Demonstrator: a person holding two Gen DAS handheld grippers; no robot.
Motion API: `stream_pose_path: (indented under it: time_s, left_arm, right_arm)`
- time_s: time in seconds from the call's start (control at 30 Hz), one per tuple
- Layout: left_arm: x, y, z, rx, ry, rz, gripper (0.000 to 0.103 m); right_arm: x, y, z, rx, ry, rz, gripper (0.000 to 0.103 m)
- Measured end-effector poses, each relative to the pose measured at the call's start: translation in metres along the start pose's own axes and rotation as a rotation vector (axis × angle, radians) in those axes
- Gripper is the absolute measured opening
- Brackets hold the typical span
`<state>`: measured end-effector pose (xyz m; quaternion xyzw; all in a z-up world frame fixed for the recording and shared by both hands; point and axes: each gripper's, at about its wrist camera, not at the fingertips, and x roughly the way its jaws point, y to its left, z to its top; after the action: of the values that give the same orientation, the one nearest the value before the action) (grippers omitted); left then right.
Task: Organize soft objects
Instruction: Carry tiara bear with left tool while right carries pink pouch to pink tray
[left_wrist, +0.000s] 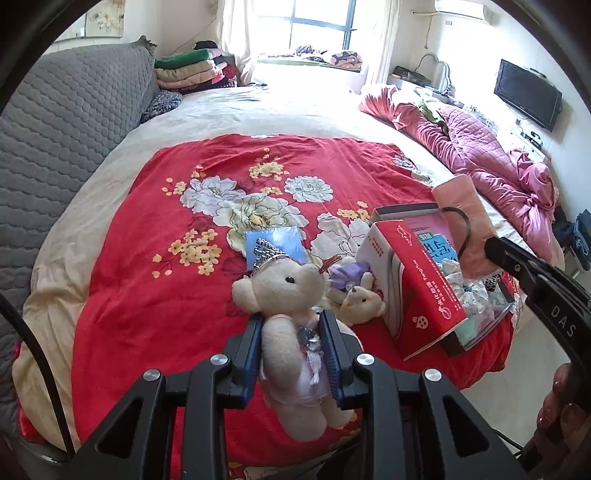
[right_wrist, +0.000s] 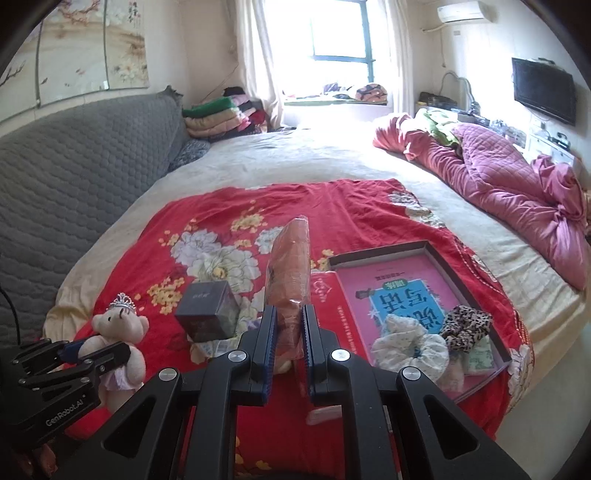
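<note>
Both grippers loaded, and the box only partly filled.

We have the left gripper (left_wrist: 291, 354) clamped on the crowned teddy bear (left_wrist: 291, 325) at its body, lifted just above the red floral blanket (left_wrist: 147, 221) near the bed's front edge. Our right gripper (right_wrist: 290, 343) is closed on a pink wrapped bundle (right_wrist: 291, 266) that stands up between its fingers, left of the open box (right_wrist: 436, 254). In that box, on the near right of the blanket, we already see a white scrunchie (right_wrist: 410, 350), a leopard-print scrunchie (right_wrist: 467, 326) and a small greenish piece we cannot identify. Still loose are a smaller bear (left_wrist: 360, 299) lying beside the box's red lid (left_wrist: 417, 291) and a dark cube box (right_wrist: 208, 310) farther left. We judge the sorting around halfway: the two held items and the small bear remain to be placed.
</note>
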<state>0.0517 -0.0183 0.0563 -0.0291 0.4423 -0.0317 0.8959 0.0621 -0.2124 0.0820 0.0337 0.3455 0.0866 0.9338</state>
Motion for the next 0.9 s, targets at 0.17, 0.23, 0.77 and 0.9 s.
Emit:
stream_pose_path:
  time_s: [0.17,0.23,0.77,0.9]
  left_arm:
    - [-0.006,-0.006,0.004,0.009,-0.009,0.007,0.031]
    - [-0.007,-0.010,0.004,0.019,-0.009,0.004,0.031]
    - [-0.002,-0.061,0.021,0.091,-0.022,-0.033,0.031]
    - [0.002,-0.079,0.026,0.119,-0.019,-0.046,0.031]
  right_arm:
    - [-0.005,-0.010,0.004,0.020,-0.016,-0.002,0.013]
    - [-0.006,-0.015,0.005,0.027,-0.015,-0.001,0.013]
    - [-0.023,-0.075,0.005,0.138,-0.062,-0.017,0.013]
    - [-0.024,-0.095,0.003,0.169,-0.068,-0.033,0.013]
